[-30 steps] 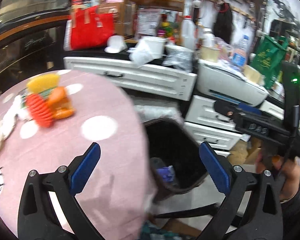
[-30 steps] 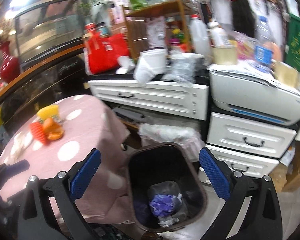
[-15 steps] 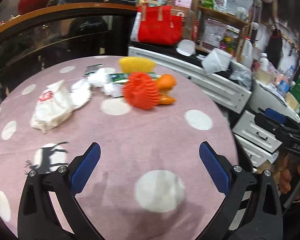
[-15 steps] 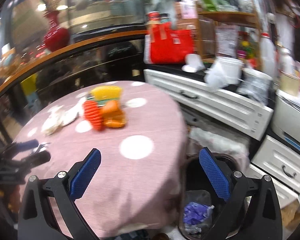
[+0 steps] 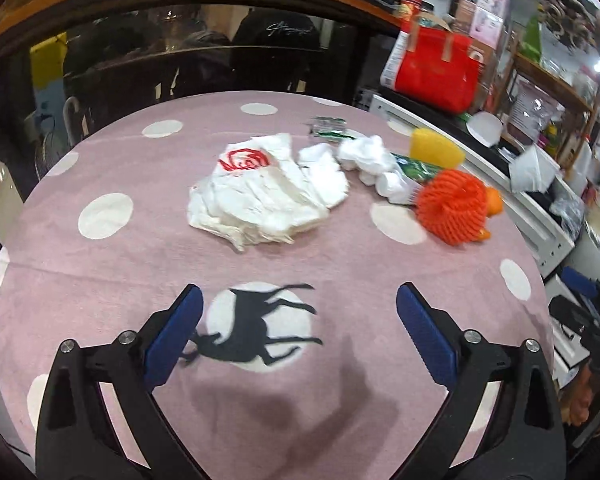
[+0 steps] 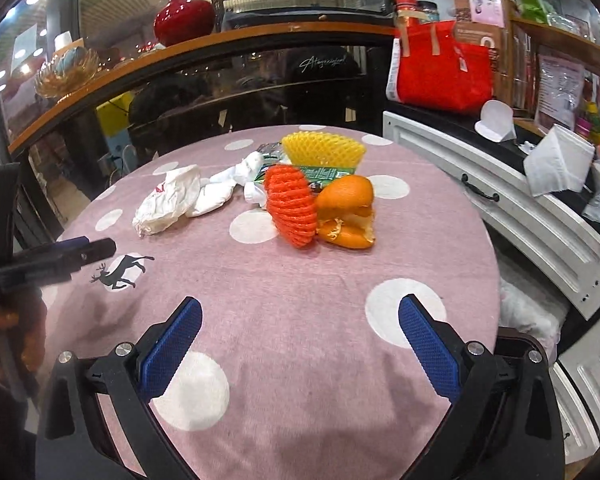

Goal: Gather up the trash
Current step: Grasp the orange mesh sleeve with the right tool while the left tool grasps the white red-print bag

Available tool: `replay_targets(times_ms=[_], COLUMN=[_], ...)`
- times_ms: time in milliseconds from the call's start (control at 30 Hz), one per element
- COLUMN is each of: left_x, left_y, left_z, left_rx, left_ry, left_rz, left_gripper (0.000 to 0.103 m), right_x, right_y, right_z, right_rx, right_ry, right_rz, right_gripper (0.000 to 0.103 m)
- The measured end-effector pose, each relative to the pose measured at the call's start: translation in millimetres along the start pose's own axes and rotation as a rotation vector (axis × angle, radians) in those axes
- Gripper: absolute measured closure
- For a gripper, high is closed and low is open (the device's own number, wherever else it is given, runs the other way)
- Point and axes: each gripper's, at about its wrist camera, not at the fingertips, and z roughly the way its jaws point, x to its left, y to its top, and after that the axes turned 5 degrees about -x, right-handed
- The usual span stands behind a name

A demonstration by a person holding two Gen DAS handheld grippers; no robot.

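Trash lies on a round pink dotted tablecloth. A crumpled white plastic bag with a red logo lies beside white tissue wads. To their right are an orange foam net, orange peel, a yellow foam net and a green wrapper. My left gripper hovers open over the deer print, short of the bag. My right gripper is open and empty over the table's near edge.
White drawer cabinets stand along the right with a red bag and clutter on top. A dark bin's rim shows at the table's right edge. A glass counter curves behind the table.
Both grippers swung left, from over the bin to above the table. The left view now centres on the white bag; the bin has nearly left the right view.
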Motion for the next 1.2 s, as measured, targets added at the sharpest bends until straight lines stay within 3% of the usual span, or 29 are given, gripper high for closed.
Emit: replay_targets(times_ms=[100, 333, 600, 733, 800, 867, 900, 933, 1033, 1067, 1200], left_x=[8.4, 8.2, 2.4, 3.3, 4.8, 6.2, 7.3, 9.1, 13.9, 14.4, 14.4], left_y=[8.7, 29.8, 49.6, 51.8, 50.2, 48.1, 47.6, 47.0, 46.4, 46.4, 44.7], left_z=[11.8, 34.6, 73.3, 90.5, 96.1, 100.8, 101.7, 101.8, 97.0, 94.6, 78.7], left_rx=[0.008, 0.007, 0.03, 0.056, 0.068, 0.084, 0.086, 0.087, 0.085, 0.081, 0.048], left_ry=[0.042, 0.034, 0.074, 0.091, 0.09, 0.101, 0.109, 0.111, 0.084, 0.084, 0.081], left_rz=[0.021, 0.063, 0.107, 0.099, 0.085, 0.071, 0.067, 0.057, 0.021, 0.016, 0.005], left_gripper=[0.012, 0.013, 0.011, 0.011, 0.018, 0.04, 0.045, 0.055, 0.068, 0.078, 0.087], right_x=[2.5, 8.5, 20.3, 23.1, 23.1, 23.2, 22.7, 21.9, 22.1, 22.1, 23.7], right_y=[6.1, 19.9, 51.4, 56.8, 55.9, 53.6, 52.1, 51.3, 49.7, 49.6, 47.7], right_z=[13.5, 35.5, 65.3, 85.9, 95.0, 100.0, 102.0, 102.7, 96.9, 95.0, 80.3], right_rx=[0.016, 0.031, -0.009, 0.009, 0.031, 0.047, 0.057, 0.063, 0.054, 0.05, 0.032], right_ry=[0.006, 0.035, 0.023, -0.011, -0.011, -0.012, -0.009, -0.004, 0.009, 0.014, 0.037], right_rz=[-0.011, -0.05, -0.128, -0.16, -0.168, -0.172, -0.167, -0.16, -0.149, -0.148, -0.14], right_gripper=[0.006, 0.007, 0.022, 0.04, 0.052, 0.073, 0.077, 0.078, 0.081, 0.081, 0.081])
